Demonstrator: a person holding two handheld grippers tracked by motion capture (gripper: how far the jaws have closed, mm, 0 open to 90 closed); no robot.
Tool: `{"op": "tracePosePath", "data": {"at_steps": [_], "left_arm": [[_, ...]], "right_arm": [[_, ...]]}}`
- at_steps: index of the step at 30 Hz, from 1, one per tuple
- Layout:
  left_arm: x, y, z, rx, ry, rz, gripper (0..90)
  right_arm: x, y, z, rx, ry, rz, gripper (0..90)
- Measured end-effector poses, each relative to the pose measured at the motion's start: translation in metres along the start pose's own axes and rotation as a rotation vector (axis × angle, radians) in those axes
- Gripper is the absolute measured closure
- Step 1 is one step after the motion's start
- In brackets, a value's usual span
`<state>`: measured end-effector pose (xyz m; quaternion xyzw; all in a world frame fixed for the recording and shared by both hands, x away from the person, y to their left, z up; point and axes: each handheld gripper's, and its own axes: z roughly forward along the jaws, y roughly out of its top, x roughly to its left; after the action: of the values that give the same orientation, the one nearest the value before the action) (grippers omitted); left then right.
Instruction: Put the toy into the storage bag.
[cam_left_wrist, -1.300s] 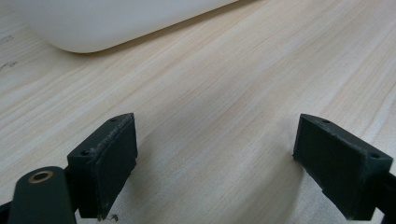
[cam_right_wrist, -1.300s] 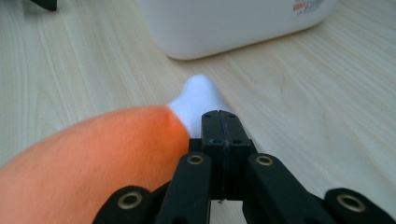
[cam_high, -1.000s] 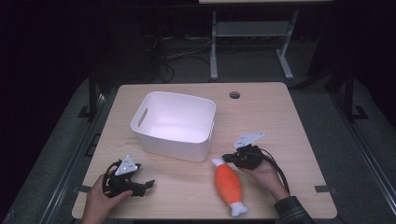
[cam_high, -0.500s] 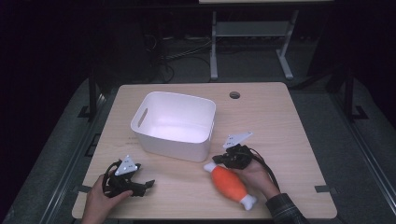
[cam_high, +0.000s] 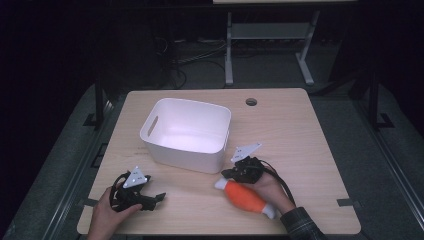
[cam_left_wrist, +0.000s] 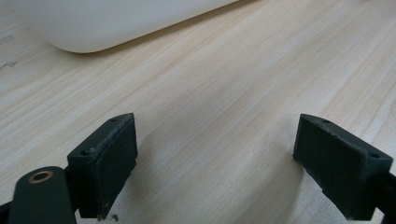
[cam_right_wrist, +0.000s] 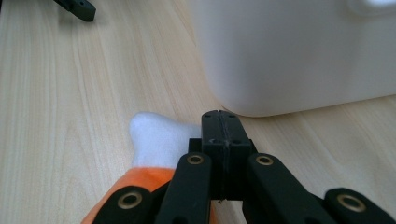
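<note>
An orange plush toy (cam_high: 246, 198) with white ends lies slanted on the wooden table (cam_high: 300, 135), just in front of a white bin (cam_high: 186, 155). My right gripper (cam_high: 226, 174) is shut, its jaws pressed together with nothing between them. It sits low over the toy's upper white end (cam_right_wrist: 156, 138), and its tip (cam_right_wrist: 222, 125) points at the bin's near corner (cam_right_wrist: 299, 56). Whether it touches the toy I cannot tell. My left gripper (cam_high: 158, 198) rests open at the table's front left, with only bare wood between its jaws (cam_left_wrist: 215, 163).
The white bin (cam_left_wrist: 107, 23) is open-topped, with a handle slot in its left wall. A cable hole (cam_high: 251, 102) sits near the table's far edge. A shelf frame (cam_high: 270, 35) stands on the dark floor beyond. My left gripper's fingertip (cam_right_wrist: 77, 7) shows far off in the right gripper view.
My right gripper moved left toward the bin's near corner. The toy turned from nearly straight to slanted, its upper white end swinging left. The left hand stayed put.
</note>
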<state>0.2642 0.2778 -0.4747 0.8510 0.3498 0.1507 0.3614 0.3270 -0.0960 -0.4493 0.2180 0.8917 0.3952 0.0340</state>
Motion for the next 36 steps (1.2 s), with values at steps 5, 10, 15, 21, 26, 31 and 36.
{"op": "tracePosePath", "data": {"at_steps": [5, 10, 15, 21, 26, 31, 36], "left_arm": [[0.000, 0.000, 0.000, 0.000, 0.000, 0.000, 12.7], [0.000, 0.000, 0.000, 0.000, 0.000, 0.000, 12.7], [0.000, 0.000, 0.000, 0.000, 0.000, 0.000, 12.7], [0.000, 0.000, 0.000, 0.000, 0.000, 0.000, 12.7], [0.000, 0.000, 0.000, 0.000, 0.000, 0.000, 12.7], [0.000, 0.000, 0.000, 0.001, 0.001, 0.000, 12.8], [0.000, 0.000, 0.000, 0.003, 0.001, -0.002, 12.8]], "right_arm": [[-0.005, -0.002, -0.007, -0.015, -0.016, 0.015, 89.4], [-0.010, -0.007, -0.020, -0.033, -0.044, 0.045, 85.7], [-0.018, -0.014, -0.035, -0.052, -0.074, 0.089, 75.8], [-0.025, -0.025, -0.050, -0.059, -0.088, 0.129, 59.0], [-0.025, -0.035, -0.061, -0.066, -0.093, 0.163, 47.5], [-0.022, -0.040, -0.073, -0.062, -0.097, 0.188, 36.0], [-0.015, -0.049, -0.083, -0.080, -0.091, 0.205, 29.1]]}}
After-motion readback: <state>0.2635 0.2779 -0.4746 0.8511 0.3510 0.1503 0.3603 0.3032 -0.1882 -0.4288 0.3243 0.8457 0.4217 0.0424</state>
